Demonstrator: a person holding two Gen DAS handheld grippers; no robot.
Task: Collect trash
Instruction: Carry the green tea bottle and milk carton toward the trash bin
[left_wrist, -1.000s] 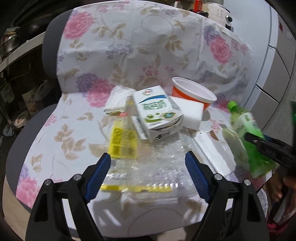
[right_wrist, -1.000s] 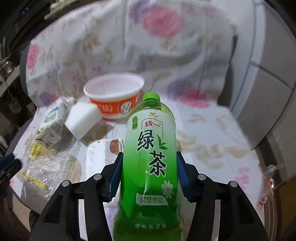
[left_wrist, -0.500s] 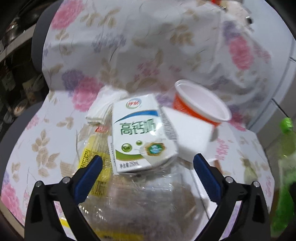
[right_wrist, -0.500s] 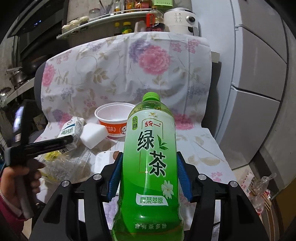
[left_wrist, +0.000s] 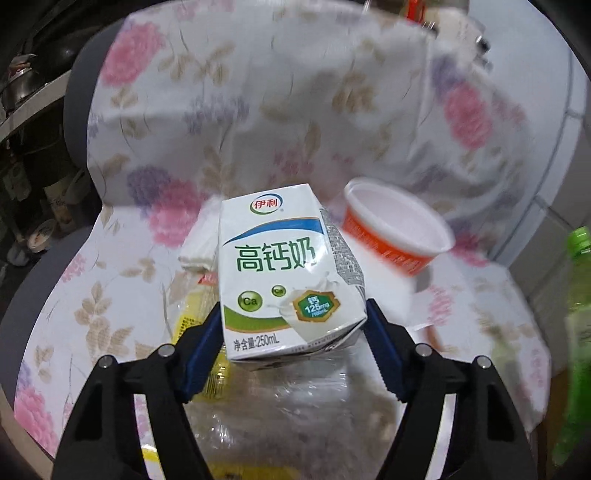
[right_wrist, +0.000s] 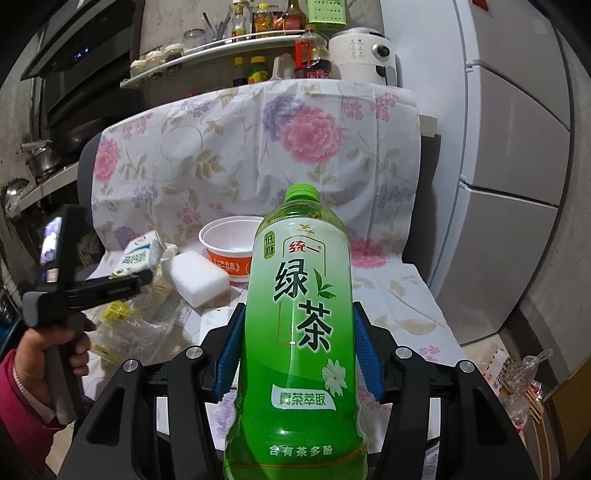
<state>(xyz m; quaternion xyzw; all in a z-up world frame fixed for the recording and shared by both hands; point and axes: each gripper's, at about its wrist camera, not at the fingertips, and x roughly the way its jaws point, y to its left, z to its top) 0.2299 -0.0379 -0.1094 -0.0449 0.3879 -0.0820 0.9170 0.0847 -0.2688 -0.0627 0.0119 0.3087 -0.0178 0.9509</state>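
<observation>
My left gripper (left_wrist: 293, 347) is shut on a white and green milk carton (left_wrist: 288, 273), its blue pads against both sides; the carton also shows in the right wrist view (right_wrist: 138, 256). My right gripper (right_wrist: 297, 354) is shut on a green tea bottle (right_wrist: 299, 325) and holds it upright above the chair seat. The bottle shows at the right edge of the left wrist view (left_wrist: 576, 332). An orange and white bowl (left_wrist: 395, 229), a white foam block (right_wrist: 199, 278) and crumpled clear plastic wrap (left_wrist: 288, 413) lie on the flowered cloth.
The trash lies on a chair draped with a flowered cloth (right_wrist: 258, 147). A yellow-printed wrapper (left_wrist: 192, 325) lies left of the carton. A shelf with bottles and a white kettle (right_wrist: 360, 55) stands behind. A white fridge (right_wrist: 509, 184) is at the right. A plastic bag (right_wrist: 524, 380) lies on the floor.
My left gripper has moved forward to the milk carton and shut on it. My right gripper has lifted the tea bottle back and away from the seat.
</observation>
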